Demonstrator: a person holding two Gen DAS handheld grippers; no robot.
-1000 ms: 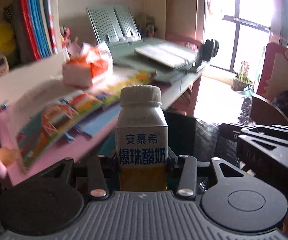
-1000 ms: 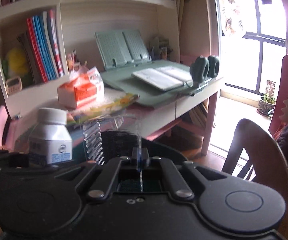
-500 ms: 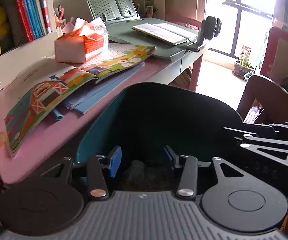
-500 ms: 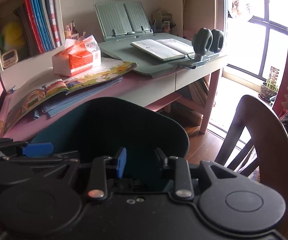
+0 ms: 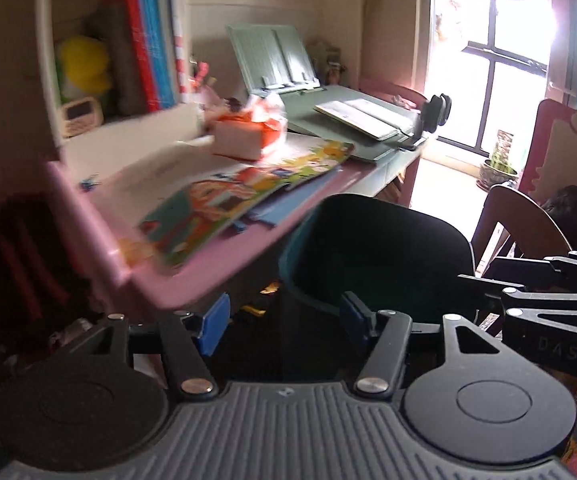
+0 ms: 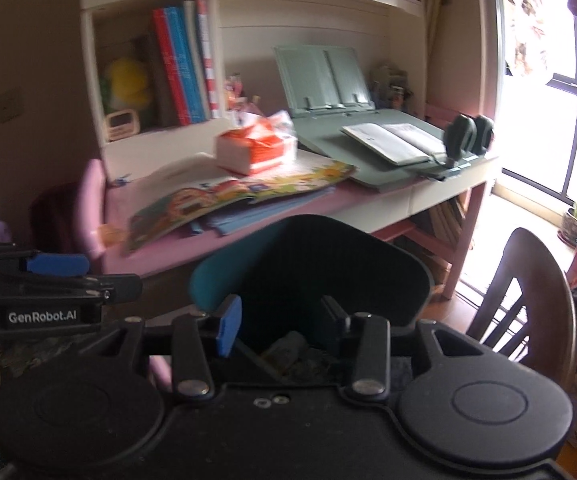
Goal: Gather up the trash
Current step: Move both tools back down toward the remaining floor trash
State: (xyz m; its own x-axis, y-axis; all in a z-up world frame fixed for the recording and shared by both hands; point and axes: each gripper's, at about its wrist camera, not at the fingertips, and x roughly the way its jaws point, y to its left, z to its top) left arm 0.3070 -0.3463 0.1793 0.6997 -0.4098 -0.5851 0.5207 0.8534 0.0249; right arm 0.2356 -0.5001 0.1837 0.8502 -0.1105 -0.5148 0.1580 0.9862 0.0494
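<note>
A dark teal trash bin (image 5: 372,252) stands on the floor in front of the desk; it also shows in the right wrist view (image 6: 312,264). A small bottle (image 6: 286,346) lies at its bottom among other trash. My left gripper (image 5: 282,322) is open and empty, just left of the bin's near rim. My right gripper (image 6: 278,326) is open and empty above the bin's mouth. The left gripper also shows at the left of the right wrist view (image 6: 54,284).
A pink desk (image 6: 248,224) holds open picture books (image 6: 228,196), a tissue pack (image 6: 254,148) and a green book stand (image 6: 328,80) with an open book. Shelves with books are behind. A wooden chair (image 6: 528,292) is at the right, near a bright window.
One second ago my left gripper held the bottle and my right pinched something thin. Both have opened; the bottle now lies in the bin. The left gripper has lifted and swung left.
</note>
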